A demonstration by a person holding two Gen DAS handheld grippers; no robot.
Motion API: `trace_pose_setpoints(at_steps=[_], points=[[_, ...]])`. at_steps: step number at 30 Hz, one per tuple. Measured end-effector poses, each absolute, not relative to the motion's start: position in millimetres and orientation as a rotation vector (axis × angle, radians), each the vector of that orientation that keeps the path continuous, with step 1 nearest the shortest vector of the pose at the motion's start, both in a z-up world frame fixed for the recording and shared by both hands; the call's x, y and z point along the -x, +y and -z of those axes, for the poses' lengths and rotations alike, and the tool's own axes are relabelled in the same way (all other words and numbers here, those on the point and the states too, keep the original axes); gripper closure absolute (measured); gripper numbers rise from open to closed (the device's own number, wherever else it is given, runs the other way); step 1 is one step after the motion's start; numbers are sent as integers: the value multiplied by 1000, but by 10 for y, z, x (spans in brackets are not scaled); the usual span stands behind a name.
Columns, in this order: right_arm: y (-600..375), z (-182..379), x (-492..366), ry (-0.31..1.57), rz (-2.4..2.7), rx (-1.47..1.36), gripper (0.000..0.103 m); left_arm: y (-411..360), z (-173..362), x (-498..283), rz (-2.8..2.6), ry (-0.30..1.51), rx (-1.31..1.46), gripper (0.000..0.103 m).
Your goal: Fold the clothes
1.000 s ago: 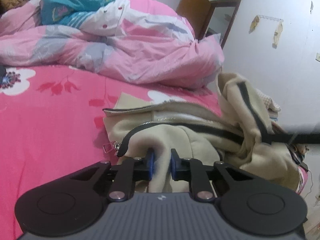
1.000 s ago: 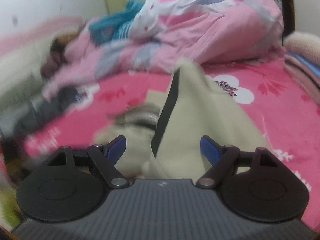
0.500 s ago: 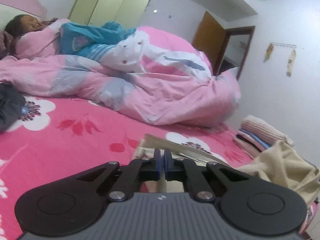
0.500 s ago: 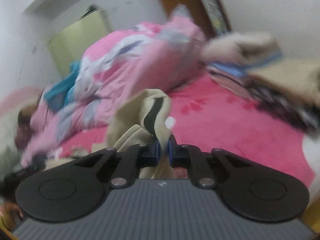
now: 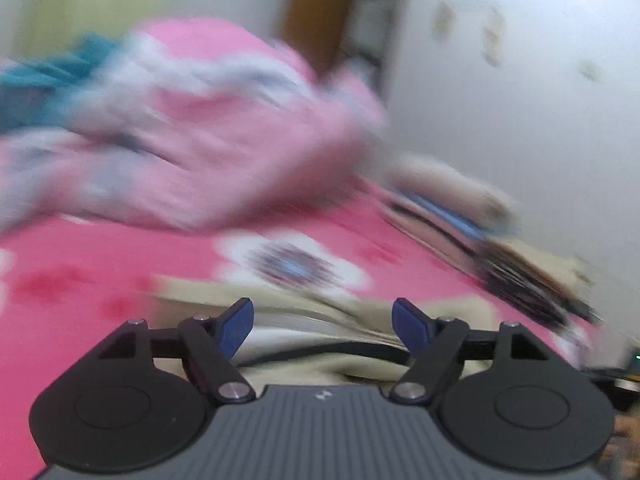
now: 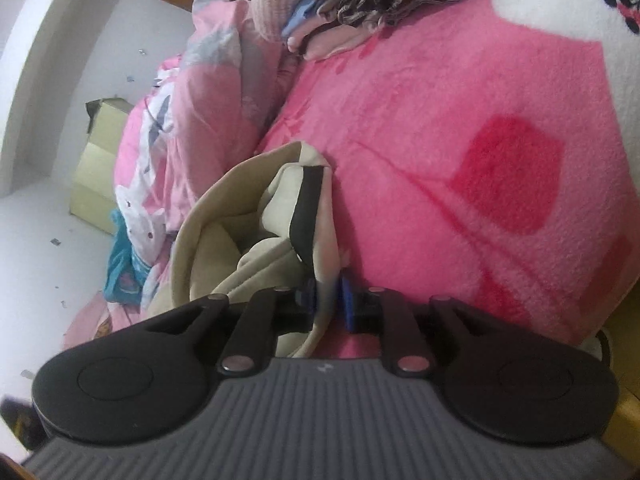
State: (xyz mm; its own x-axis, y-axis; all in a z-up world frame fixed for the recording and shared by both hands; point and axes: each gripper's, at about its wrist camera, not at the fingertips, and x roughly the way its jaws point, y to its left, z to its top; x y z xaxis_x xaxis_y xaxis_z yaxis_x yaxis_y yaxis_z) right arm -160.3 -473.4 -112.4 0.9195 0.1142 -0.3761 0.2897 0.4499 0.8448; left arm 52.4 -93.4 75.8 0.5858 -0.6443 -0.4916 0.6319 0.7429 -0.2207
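A cream jacket with black trim [image 6: 248, 216] lies bunched on the pink floral bedsheet [image 6: 460, 140]. My right gripper [image 6: 326, 300] is rolled on its side. A fold of the jacket's edge is pinched between its blue pads, and the jaws are just starting to open. In the blurred left wrist view the jacket [image 5: 304, 356] lies flat below my left gripper [image 5: 325, 318]. Its jaws stand wide and are still opening, with nothing pressed between its fingertips [image 5: 240, 316].
A rumpled pink quilt [image 5: 180, 140] fills the far side of the bed, with a teal garment [image 6: 120, 264] on it. A stack of folded clothes [image 5: 460, 208] sits at the bed's edge by the white wall. A brown door [image 5: 316, 28] stands behind.
My left gripper let go of the jacket, opened wide and swung up and to the right. My right gripper closed on the jacket's edge, rolled sideways and dropped toward the sheet.
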Motion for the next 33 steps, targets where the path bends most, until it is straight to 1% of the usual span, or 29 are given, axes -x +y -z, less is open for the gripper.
trace_pose_setpoints(at_steps=[4,5,7,9,10,11,14,19,24,30,33], points=[[-4781,1169,1658,385,77,-1108,90,-1713,-453,-635,899,760,-40,26],[-4801,1155,1661,378,69,-1101,90,-1887,-364,-654,911,795,-71,28],[-4792,1154,1669,369,62,-1080,90,-2149,-214,-682,897,823,-144,35],[-4784,1150,1668,362,55,-1051,90,-2274,-113,-674,871,813,-194,56],[-4784,1159,1670,356,50,-1043,90,-2285,-98,-635,877,799,-198,63],[-4784,1168,1672,351,45,-1034,90,-2280,-107,-607,865,778,-197,76],[-4786,1188,1660,338,36,-1020,90,-2293,-159,-495,834,732,-242,84],[-4759,1184,1659,327,30,-988,89,-2274,-351,-351,785,697,-234,88],[-4725,1137,1659,332,35,-929,88,-1990,-779,-319,790,654,-91,91],[-4703,1026,1666,305,2,-868,92,-1450,-1141,-724,788,717,240,92],[-4682,979,1670,293,-7,-835,92,-1239,-1168,-1041,761,735,407,92]])
